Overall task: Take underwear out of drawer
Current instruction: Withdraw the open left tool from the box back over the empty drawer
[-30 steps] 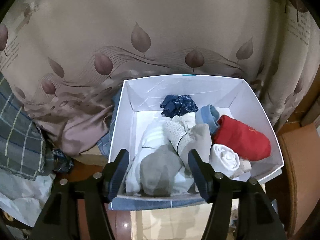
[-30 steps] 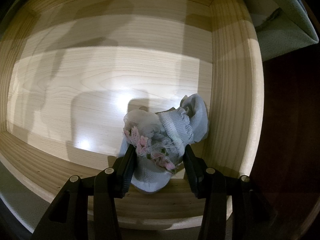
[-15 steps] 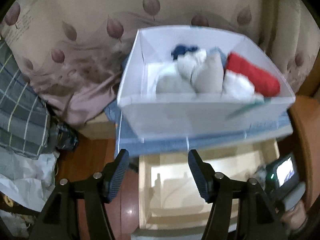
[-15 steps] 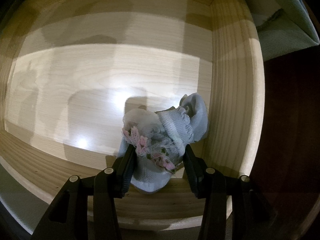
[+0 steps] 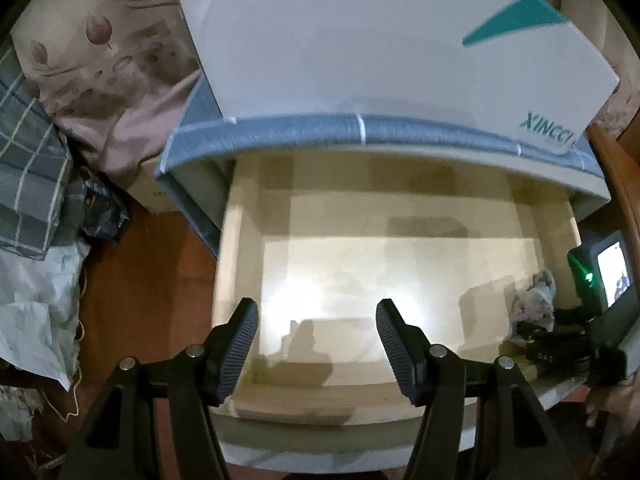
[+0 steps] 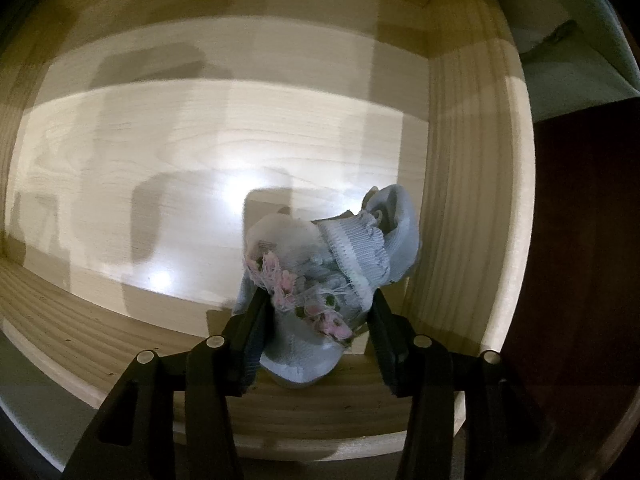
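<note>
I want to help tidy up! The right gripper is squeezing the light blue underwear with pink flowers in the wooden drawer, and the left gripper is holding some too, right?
Not quite. The left gripper holds nothing: the left wrist view shows its jaws open over the bare drawer floor. The right gripper does squeeze the light blue underwear.

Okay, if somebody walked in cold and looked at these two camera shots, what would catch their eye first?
Probably the crumpled pale blue underwear with pink floral trim, clamped in the right gripper at the near right corner of the otherwise bare wooden drawer. In the left wrist view, the big white box with a teal mark looms above the drawer, and the left gripper hangs open over the drawer floor.
</note>
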The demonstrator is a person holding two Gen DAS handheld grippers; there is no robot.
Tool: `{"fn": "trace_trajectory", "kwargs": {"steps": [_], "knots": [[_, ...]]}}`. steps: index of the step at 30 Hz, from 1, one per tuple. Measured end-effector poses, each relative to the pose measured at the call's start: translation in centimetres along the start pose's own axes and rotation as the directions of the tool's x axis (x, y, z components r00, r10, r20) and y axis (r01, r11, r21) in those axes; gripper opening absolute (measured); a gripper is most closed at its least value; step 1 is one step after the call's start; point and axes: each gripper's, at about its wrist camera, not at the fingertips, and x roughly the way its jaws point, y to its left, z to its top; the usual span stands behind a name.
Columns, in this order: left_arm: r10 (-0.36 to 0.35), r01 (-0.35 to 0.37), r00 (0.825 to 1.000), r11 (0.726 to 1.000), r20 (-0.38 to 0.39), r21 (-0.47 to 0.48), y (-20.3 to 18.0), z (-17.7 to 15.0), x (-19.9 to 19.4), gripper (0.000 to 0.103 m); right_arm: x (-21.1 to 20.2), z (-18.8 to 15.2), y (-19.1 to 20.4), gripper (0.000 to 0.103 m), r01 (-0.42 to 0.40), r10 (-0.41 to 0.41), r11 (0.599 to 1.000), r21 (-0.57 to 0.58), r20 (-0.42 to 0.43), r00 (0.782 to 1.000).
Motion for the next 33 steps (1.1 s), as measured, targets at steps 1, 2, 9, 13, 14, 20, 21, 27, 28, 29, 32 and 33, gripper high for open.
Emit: {"fn": "trace_trajectory", "kwargs": {"steps": [1, 2, 9, 13, 14, 20, 21, 27, 28, 29, 32, 33], "knots": [[-0.003, 0.003, 1.000, 1.000, -0.007, -0.006, 0.0, -0.2, 0.4, 0.063, 0.0, 0.0, 0.0, 0.045, 0.001, -0.001, 1.000, -0.001, -0.002, 1.000], [-0.007, 0.007, 1.000, 1.000, -0.011, -0.012, 0.0, -0.3, 0.7, 0.063, 0.0, 0.0, 0.0, 0.045, 0.001, -0.001, 1.000, -0.001, -0.002, 1.000], [-0.030, 0.028, 0.999, 0.997, -0.021, -0.074, -0.2, -1.5, 2.3, 0.063, 0.2, 0.4, 0.5, 0.045, 0.003, -0.003, 1.000, -0.001, -0.010, 1.000], [-0.051, 0.049, 0.999, 0.995, -0.012, -0.088, 0.0, -2.1, 2.5, 0.063, 0.5, 0.6, 0.8, 0.045, 0.005, -0.005, 1.000, 0.000, -0.013, 1.000], [-0.048, 0.048, 0.999, 0.995, 0.009, -0.087, 0.1, -2.1, 2.3, 0.063, 0.6, 0.7, 0.8, 0.045, 0.006, -0.006, 1.000, 0.000, -0.014, 1.000], [-0.030, 0.033, 0.999, 0.993, 0.029, -0.117, 0.4, -2.4, 2.0, 0.063, 0.6, 0.6, 1.5, 0.046, 0.008, -0.008, 1.000, -0.005, -0.022, 1.000], [-0.032, 0.036, 0.999, 0.992, 0.032, -0.121, 0.5, -2.5, 2.0, 0.063, 0.6, 0.7, 1.5, 0.046, 0.009, -0.009, 1.000, -0.006, -0.024, 1.000], [-0.026, 0.030, 0.999, 0.985, 0.031, -0.169, 1.1, -2.3, 2.2, 0.063, 0.7, 1.0, 1.7, 0.047, 0.009, -0.010, 1.000, -0.014, -0.027, 1.000], [-0.028, 0.034, 0.999, 0.984, 0.033, -0.173, 1.2, -2.3, 2.3, 0.063, 0.7, 1.0, 1.7, 0.047, 0.010, -0.010, 1.000, -0.016, -0.025, 1.000], [-0.026, 0.031, 0.999, 0.984, 0.033, -0.174, 1.2, -2.3, 2.3, 0.063, 0.7, 1.1, 1.7, 0.048, 0.008, -0.009, 1.000, -0.014, -0.026, 1.000], [-0.018, 0.022, 0.999, 0.986, 0.028, -0.165, 1.0, -2.3, 2.4, 0.063, 0.8, 0.9, 1.4, 0.044, -0.003, 0.003, 1.000, -0.015, -0.020, 1.000], [-0.013, 0.017, 1.000, 0.987, 0.026, -0.160, 0.9, -2.3, 2.4, 0.063, 0.8, 0.9, 1.4, 0.042, -0.012, 0.012, 1.000, -0.013, -0.019, 1.000]]}}
